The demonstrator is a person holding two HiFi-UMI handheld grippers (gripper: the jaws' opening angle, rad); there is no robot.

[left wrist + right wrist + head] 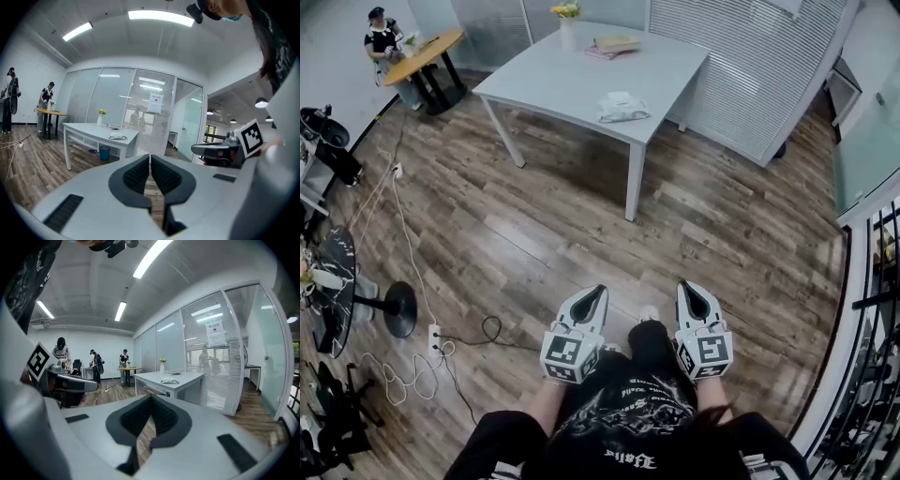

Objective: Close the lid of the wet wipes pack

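far across the wooden floor the wet wipes pack lies on the grey table, while left tool and right tool hover clenched and empty, so the step is likely the approach: walk over, then reach.

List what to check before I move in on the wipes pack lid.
1. Wipes pack lies on the table: ok.
2. Lid open or shut: cannot tell, the pack is too far away.
3. Left gripper empty, jaws together: ok.
4. Right gripper empty, jaws together: ok.
5. Pack within reach: not ok, both grippers are held near the body, with a stretch of floor before the table.
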